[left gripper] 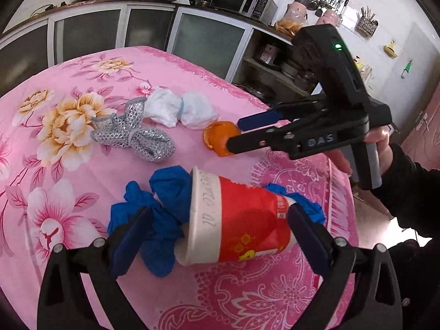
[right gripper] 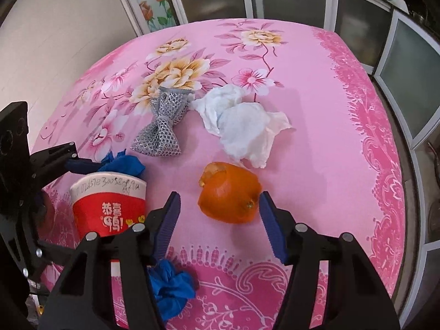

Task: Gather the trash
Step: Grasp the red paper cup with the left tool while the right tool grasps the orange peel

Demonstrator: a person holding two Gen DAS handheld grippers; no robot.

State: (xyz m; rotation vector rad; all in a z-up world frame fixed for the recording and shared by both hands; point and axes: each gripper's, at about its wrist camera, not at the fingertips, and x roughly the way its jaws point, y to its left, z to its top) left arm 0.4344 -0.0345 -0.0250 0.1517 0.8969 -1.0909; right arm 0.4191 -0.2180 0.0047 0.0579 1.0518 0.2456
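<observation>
Frosted-glass cabinets (left gripper: 206, 41) and a microwave (left gripper: 242, 1) behind pink floral tablecloth (right gripper: 316, 88)

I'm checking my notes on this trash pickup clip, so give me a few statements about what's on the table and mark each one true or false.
1. The red paper cup lies on its side between the left gripper fingers. True.
2. The orange peel is clamped tight by the right gripper. False: its fingers flank the peel with a gap on one side.
3. The silver bow lies beside the crumpled white tissue. True.
4. The blue gloves sit inside the cup. False: they lie on the pink floral cloth around it.
</observation>
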